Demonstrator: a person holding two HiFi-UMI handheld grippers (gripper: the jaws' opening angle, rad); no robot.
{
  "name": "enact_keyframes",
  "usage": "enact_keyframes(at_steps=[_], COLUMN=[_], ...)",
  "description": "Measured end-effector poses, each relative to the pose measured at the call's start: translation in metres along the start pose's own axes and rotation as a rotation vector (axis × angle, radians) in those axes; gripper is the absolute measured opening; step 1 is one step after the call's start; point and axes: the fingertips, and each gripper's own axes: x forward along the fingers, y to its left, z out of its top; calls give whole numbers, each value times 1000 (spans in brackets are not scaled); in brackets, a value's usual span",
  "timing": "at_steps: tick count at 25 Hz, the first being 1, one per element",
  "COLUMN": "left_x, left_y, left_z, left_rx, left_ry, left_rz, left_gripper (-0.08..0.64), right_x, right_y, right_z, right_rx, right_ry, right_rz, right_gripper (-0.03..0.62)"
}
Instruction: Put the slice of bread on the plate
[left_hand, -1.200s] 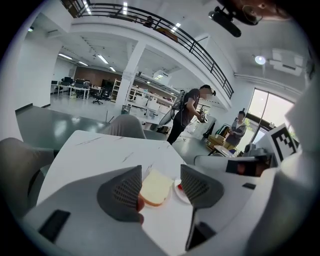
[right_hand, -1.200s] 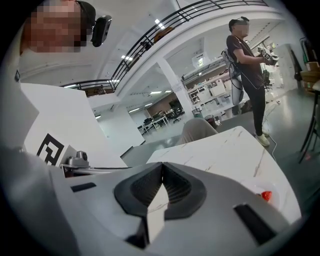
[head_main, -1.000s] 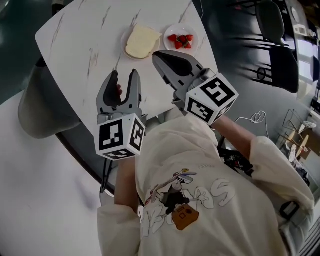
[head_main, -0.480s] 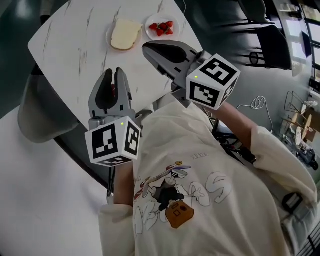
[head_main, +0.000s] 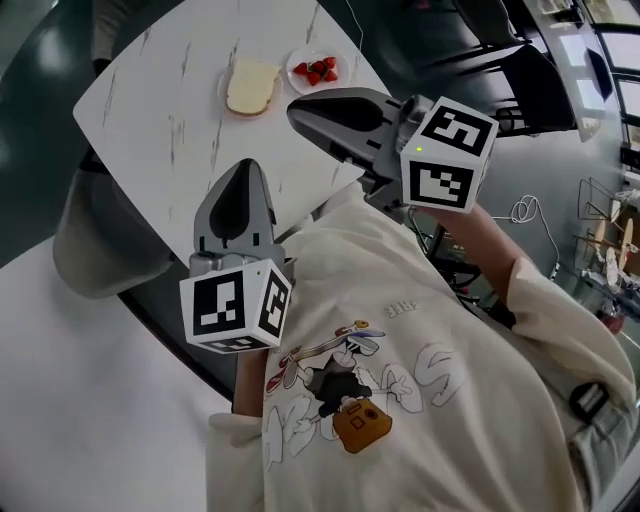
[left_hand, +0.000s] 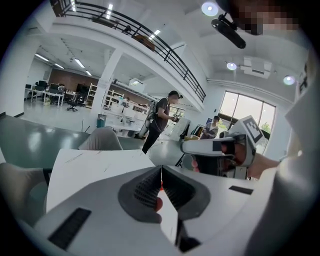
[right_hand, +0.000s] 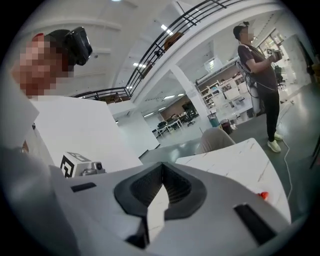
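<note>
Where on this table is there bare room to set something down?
The table is bare left of the bread and all along the near side. It is crowded only at the far corner, where bread and strawberries sit side by side.

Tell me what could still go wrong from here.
1. The bread slice nearly covers its plate; a bump could slide it off.
2. The strawberry plate stands close beside it, so a careless sweep of the shut, empty right tool, which hangs nearest, might knock either.
</note>
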Motion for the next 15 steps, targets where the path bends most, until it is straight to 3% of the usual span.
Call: enact_keyframes(at_steps=[7,15], left_x=[-26,-33], left_y=[-15,-32], left_z=[-1,-7], left_rx=[57,55], left_ry=[11,19], left_rz=[-43,-53], left_gripper=[12,11], right_x=[-15,-31], right_y=[39,54], right_z=[-4,-12], right_rx=[-85,-147], right_ry=[-123,-206], right_rz=[-75,-139], right_gripper=[6,5])
